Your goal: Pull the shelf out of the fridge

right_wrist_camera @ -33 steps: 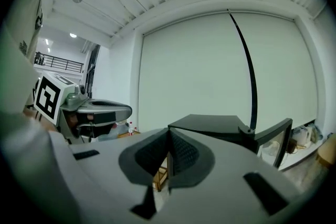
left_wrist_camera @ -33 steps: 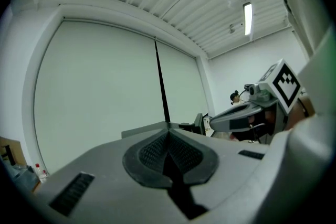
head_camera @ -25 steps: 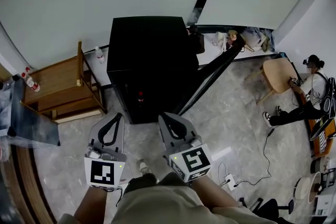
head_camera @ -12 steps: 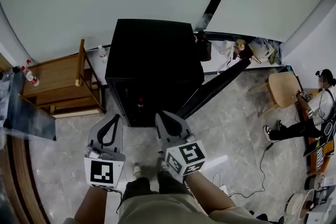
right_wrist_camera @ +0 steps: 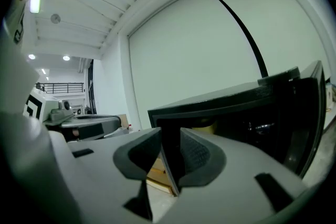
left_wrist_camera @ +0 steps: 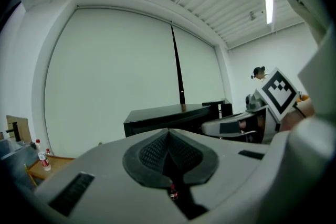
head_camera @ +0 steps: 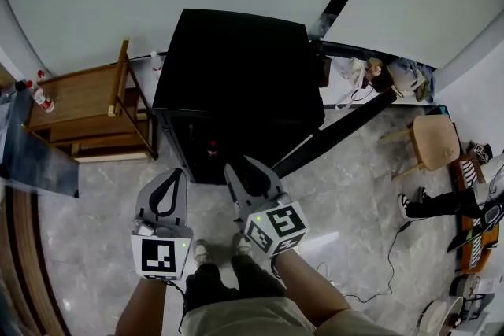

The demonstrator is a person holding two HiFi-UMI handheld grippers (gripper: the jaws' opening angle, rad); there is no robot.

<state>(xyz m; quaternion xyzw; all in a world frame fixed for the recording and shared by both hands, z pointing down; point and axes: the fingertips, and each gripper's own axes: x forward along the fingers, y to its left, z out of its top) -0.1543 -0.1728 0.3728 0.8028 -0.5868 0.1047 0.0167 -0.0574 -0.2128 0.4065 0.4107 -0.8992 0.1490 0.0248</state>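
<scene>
A black fridge (head_camera: 236, 67) stands on the floor (head_camera: 354, 193) with its door (head_camera: 339, 134) swung open to the right and a wooden rack (head_camera: 87, 102) beside it. Both tools hover just before the open front. The left tool (left_wrist_camera: 168, 132) is clenched on nothing. The right tool (right_wrist_camera: 169, 134) has just been opening, its jaws slightly parted and empty. The shelf is probably inside the dark interior, too dim to pick out.

Soft even indoor light; ceiling strip lamp (left_wrist_camera: 268, 3) glares. Fridge (head_camera: 236, 83) near black, detail lost. Strong fisheye bend, dark vignetted corners in gripper views.
</scene>
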